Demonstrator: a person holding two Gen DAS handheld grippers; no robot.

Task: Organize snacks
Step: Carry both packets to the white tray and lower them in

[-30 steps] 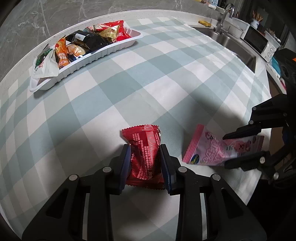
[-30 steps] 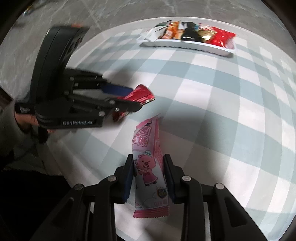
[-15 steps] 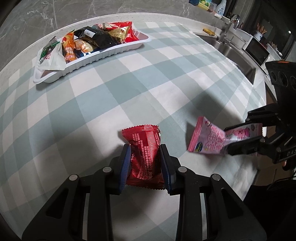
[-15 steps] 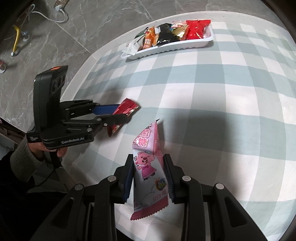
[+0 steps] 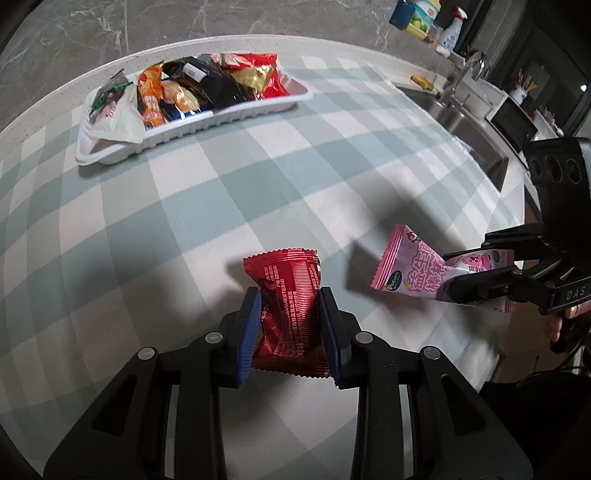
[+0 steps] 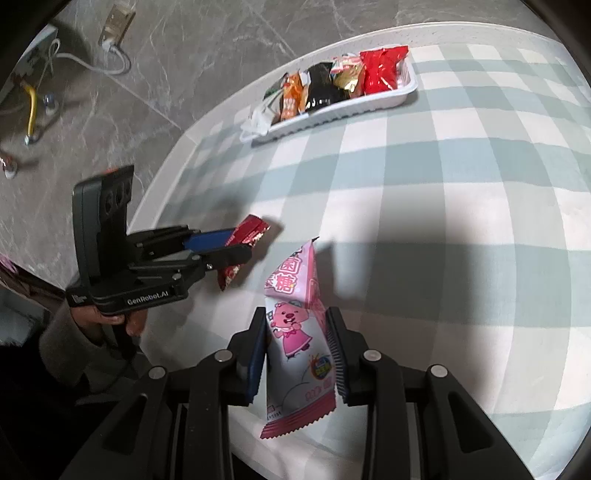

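My left gripper (image 5: 290, 295) is shut on a red foil snack packet (image 5: 290, 306), held just above the checked tablecloth (image 5: 221, 184). My right gripper (image 6: 297, 317) is shut on a pink snack packet (image 6: 297, 332) with a cartoon animal, lifted off the cloth. The left wrist view shows the right gripper (image 5: 458, 269) at the right, with the pink packet (image 5: 410, 269) sticking out leftward. In the right wrist view the left gripper (image 6: 236, 247) holds the red packet (image 6: 247, 236) at the left. A white tray (image 5: 236, 114) with several snack packets lies at the far side.
A sink with a tap (image 5: 461, 88), a microwave (image 5: 513, 118) and bottles (image 5: 417, 14) stand beyond the table's right end. The table edge runs near the left gripper, with grey floor (image 6: 110, 110) and cables below. A hand in a sleeve (image 6: 74, 332) holds the left gripper.
Both grippers have lifted their packets off the cloth. The right gripper rose and rolled, raising the pink packet; the tray now sits more central in the left wrist view.
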